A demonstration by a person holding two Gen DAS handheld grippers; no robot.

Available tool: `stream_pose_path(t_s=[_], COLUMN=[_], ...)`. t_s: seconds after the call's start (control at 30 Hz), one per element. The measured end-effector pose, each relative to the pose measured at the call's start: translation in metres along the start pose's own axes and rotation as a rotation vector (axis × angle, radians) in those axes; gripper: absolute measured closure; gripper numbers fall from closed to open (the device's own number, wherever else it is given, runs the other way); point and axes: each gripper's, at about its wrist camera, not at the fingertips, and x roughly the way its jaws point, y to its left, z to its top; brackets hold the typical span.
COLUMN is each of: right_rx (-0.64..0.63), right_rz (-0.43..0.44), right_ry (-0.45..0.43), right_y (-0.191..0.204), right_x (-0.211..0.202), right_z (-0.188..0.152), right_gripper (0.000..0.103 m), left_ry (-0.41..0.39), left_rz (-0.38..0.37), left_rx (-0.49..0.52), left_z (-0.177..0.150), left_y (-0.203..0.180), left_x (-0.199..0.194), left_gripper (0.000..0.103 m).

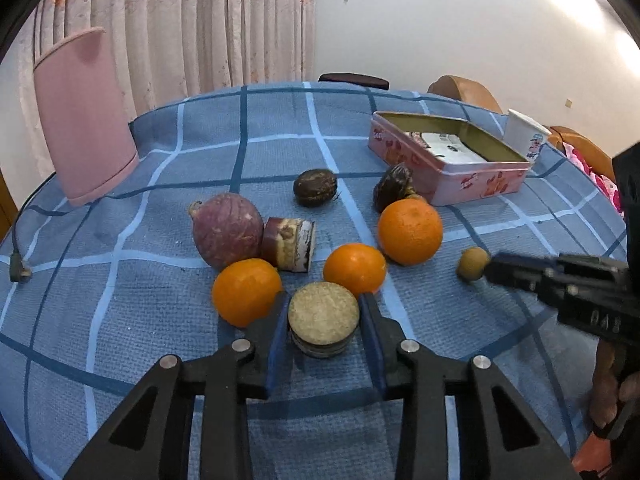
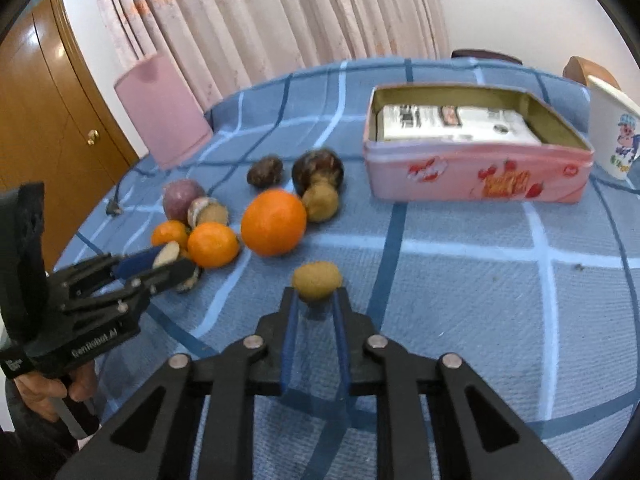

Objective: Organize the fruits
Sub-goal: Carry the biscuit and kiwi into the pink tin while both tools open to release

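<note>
My left gripper is shut on a round tan-topped slice resting on the blue checked cloth. Three oranges lie just beyond it, with a purple fruit, a cut piece and two dark brown fruits. My right gripper is shut on a small tan-green fruit at its fingertips; the same fruit shows in the left wrist view. The left gripper also shows in the right wrist view.
An open pink tin with a white packet inside stands at the back right, a white cup behind it. A pink upright object stands at the back left, with a cable and plug on the cloth.
</note>
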Motion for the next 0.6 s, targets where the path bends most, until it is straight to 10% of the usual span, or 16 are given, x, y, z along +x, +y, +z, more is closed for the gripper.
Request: stream_pose_path(t_s=[0.27,0.4,0.6], right_rx=[0.006,0.001,-0.156], right_rz=[0.0,0.063,-0.056], right_ry=[-0.085,-0.077,0.055], right_y=[-0.017,-0.01,0.022], right_x=[-0.027,-0.024,0.018], right_z=[0.023,0.021,0.018], right_gripper=[0.081,0.038,0.07], left_ry=[-0.082,-0.096,-0.114], left_rz=[-0.005,-0.003,-0.003], left_rx=[0.031,0.021,0.005], left_z=[0.016,0.019,0.026], left_y=[-0.009,-0.009,-0.012], left_x=[-0.019,-0.022,-0.023], left_gripper=[0.067,0.067,0.067])
